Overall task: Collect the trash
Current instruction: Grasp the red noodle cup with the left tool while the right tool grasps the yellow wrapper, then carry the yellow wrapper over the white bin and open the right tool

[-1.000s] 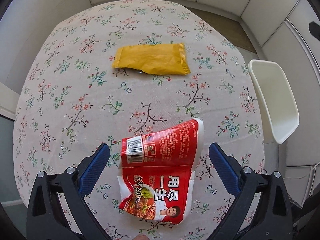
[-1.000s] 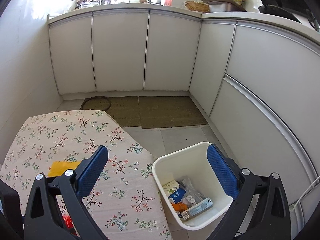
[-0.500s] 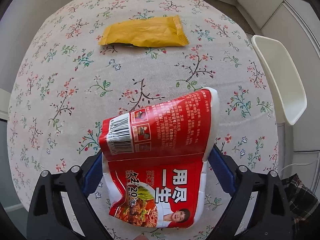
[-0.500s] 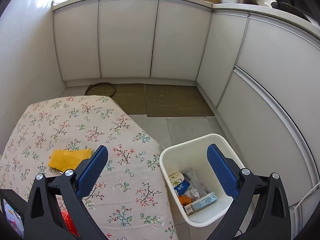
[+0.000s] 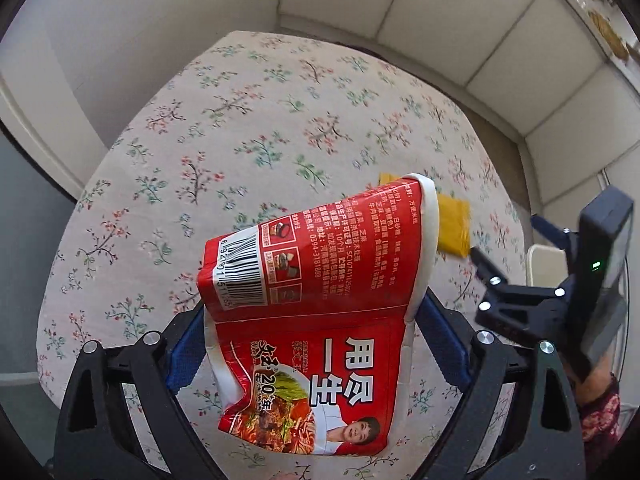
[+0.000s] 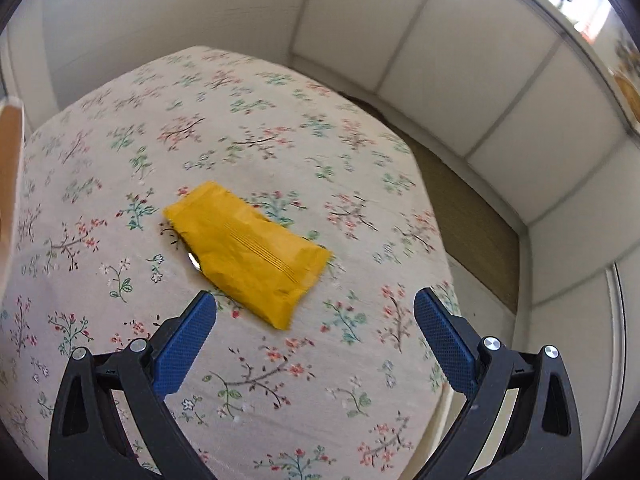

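Left claw (image 5: 312, 344) clamps red packet (image 5: 316, 320), lifted off the table (image 6: 280, 120). Right claw (image 6: 316, 320) wide, empty; yellow wrapper (image 6: 248, 252) just beyond, long axis diagonal, far-left to near-right.

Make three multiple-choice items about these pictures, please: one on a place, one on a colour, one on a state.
1. Where does the yellow packet lie?
A. in a white bin
B. on the floral tablecloth
C. on the floor mat

2. What is the main colour of the noodle bag between the left tongs?
A. red
B. green
C. blue

3. In what state are the right tongs?
A. shut on the yellow packet
B. shut on nothing
C. open, holding nothing

Answers:
1 B: the packet rests flat on the flowered cloth.
2 A: the bag is red with a white edge and a barcode.
3 C: the two blue pads stand wide apart, and the packet lies ahead of them, untouched.
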